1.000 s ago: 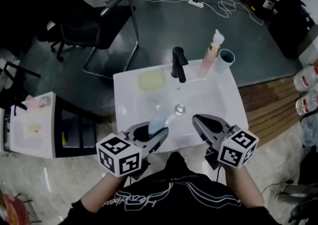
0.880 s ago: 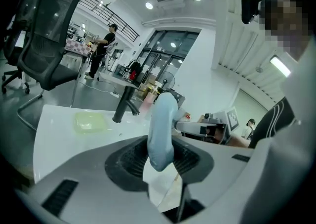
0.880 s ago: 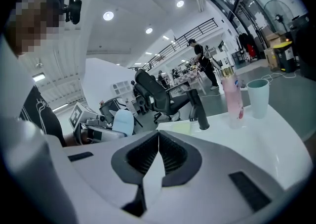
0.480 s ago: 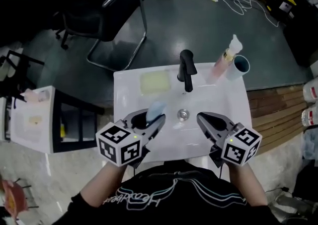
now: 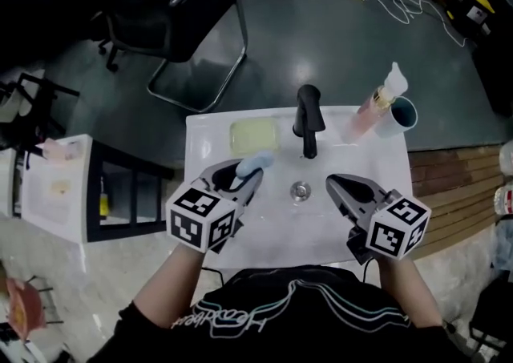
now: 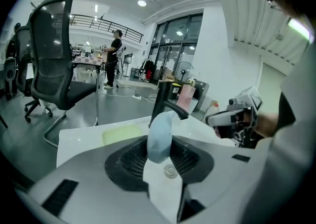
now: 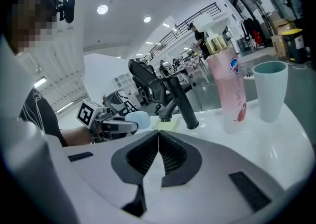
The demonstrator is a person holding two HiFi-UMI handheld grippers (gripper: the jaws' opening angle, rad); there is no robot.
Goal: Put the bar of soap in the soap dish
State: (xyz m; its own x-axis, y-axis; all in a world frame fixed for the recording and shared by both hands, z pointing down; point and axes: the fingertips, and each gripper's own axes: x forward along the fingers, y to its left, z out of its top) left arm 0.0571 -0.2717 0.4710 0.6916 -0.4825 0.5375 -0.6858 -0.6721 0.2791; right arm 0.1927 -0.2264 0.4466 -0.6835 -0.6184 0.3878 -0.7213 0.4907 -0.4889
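While the left claw [image 5: 247, 179] grips the bar of soap [image 6: 159, 136] upright on its edge, the soap dish [image 5: 254, 136] lies just ahead, on the washbasin's [image 5: 321, 229] rear left corner. Faucet [image 5: 309, 119] stands right of the dish; the path between is open. Right claw [image 7: 159, 150], closed and empty, hangs farther off.

Pale colours on my white sink [image 5: 321, 229].
My soap [image 5: 252, 164] is light blue, dish [image 5: 254, 136] yellow-green, tap [image 5: 308, 118] black, bottle [image 5: 370, 115] pink, cup [image 5: 398, 117] teal, floor [image 5: 321, 33] dark grey; my cubes [image 5: 200, 219] carry black-and-white squares.
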